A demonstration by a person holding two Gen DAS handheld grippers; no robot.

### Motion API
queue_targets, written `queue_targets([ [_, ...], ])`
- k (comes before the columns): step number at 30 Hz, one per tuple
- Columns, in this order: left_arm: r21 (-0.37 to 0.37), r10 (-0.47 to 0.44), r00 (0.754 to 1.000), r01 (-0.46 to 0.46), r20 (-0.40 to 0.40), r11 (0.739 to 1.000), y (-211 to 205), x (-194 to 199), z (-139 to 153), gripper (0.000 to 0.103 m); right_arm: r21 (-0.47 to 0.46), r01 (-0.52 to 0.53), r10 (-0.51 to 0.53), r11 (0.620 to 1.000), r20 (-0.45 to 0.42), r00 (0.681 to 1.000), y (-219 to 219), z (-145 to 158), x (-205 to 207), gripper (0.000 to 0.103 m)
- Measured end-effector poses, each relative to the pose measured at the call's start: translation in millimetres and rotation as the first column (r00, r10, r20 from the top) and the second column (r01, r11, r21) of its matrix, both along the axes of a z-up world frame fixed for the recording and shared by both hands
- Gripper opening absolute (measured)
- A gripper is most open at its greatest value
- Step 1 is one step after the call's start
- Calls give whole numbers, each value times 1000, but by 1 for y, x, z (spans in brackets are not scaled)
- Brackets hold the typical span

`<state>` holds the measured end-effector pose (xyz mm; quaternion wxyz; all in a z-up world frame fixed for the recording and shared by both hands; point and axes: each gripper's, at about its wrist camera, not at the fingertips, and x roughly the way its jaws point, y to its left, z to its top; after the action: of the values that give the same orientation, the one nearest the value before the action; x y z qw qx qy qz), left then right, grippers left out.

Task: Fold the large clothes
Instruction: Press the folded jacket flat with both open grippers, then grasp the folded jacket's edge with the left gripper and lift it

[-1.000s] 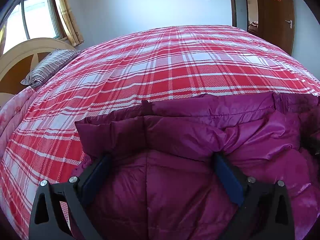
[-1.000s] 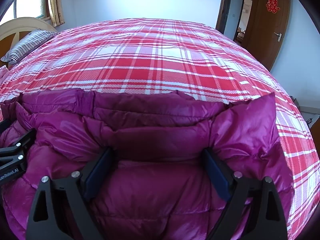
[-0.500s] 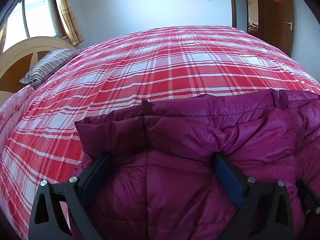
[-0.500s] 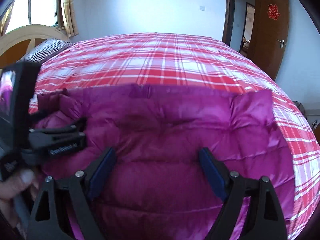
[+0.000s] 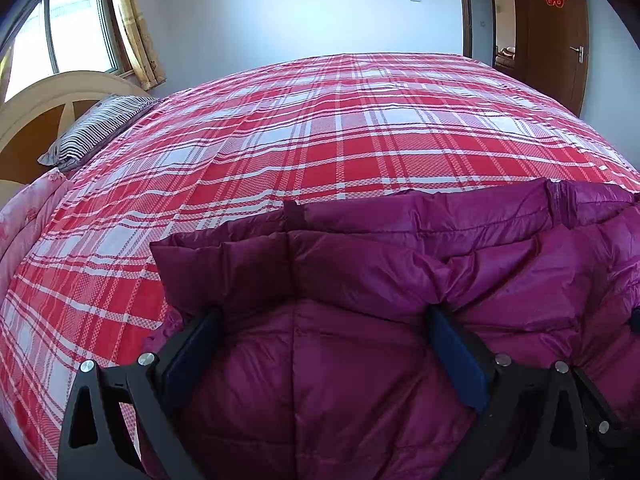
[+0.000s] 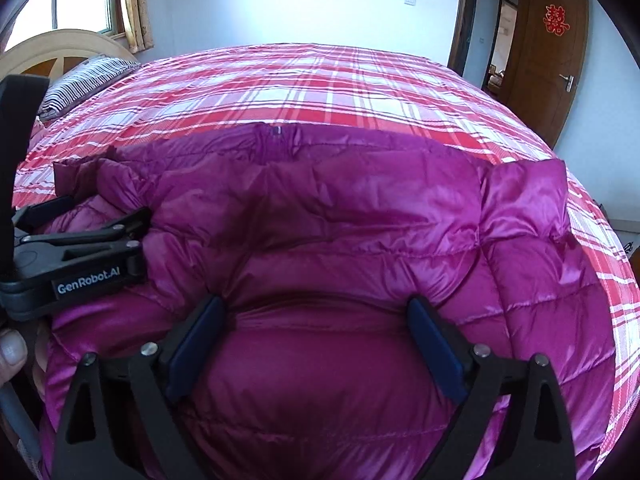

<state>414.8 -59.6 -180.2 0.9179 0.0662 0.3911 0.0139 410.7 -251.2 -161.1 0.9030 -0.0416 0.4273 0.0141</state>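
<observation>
Left wrist view. Our left gripper [image 5: 322,344] has its jaws spread wide, with a thick puffy fold of the purple down jacket [image 5: 360,280] bulging up between them. The blue pads [image 5: 456,354] press into the padding on either side, so we judge it a wide hold on a bunched fold, not a pinch. The jacket lies on the near part of the bed [image 5: 320,132], its far hem running across toward the right edge; a seam runs straight down the middle of the held panel. A striped pillow [image 5: 96,128] sits at the far left corner by the headboard [image 5: 48,96].

Right wrist view. Our right gripper [image 6: 316,340] is likewise wide, its pads sunk into a padded ridge of the jacket [image 6: 360,216], which swells between them. The other gripper [image 6: 100,240] shows at the left edge, lying over the jacket's left side (whether its fingers close on cloth there, we cannot tell from this angle). The jacket's right corner stands up near the bed's right edge.

Progress, as judged: the jacket looks already doubled over at least once, since stacked layers show along its far hem. Left to do: lay this fold down, flatten it, and probably fold again into a compact bundle.
</observation>
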Motion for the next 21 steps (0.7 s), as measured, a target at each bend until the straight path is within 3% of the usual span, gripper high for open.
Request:
queue_targets([
  [8, -73, -40, 999, 39, -21, 997, 14, -12, 20, 102, -12, 5, -5, 1000, 2, 1000, 1, -3, 1, 99],
  [11, -121, -89, 995, 92, 36, 988, 31, -40, 45, 102, -10, 6, -6, 1000, 5, 1000, 2, -3, 2, 99],
  [15, -117, -112, 989, 122, 93, 986, 68, -86, 67, 102, -8, 6, -6, 1000, 7, 1000, 2, -3, 2, 99],
  [21, -208, -92, 996, 92, 9, 974, 112, -107, 36, 102, -6, 7, -7, 1000, 10, 1000, 2, -3, 1, 99],
])
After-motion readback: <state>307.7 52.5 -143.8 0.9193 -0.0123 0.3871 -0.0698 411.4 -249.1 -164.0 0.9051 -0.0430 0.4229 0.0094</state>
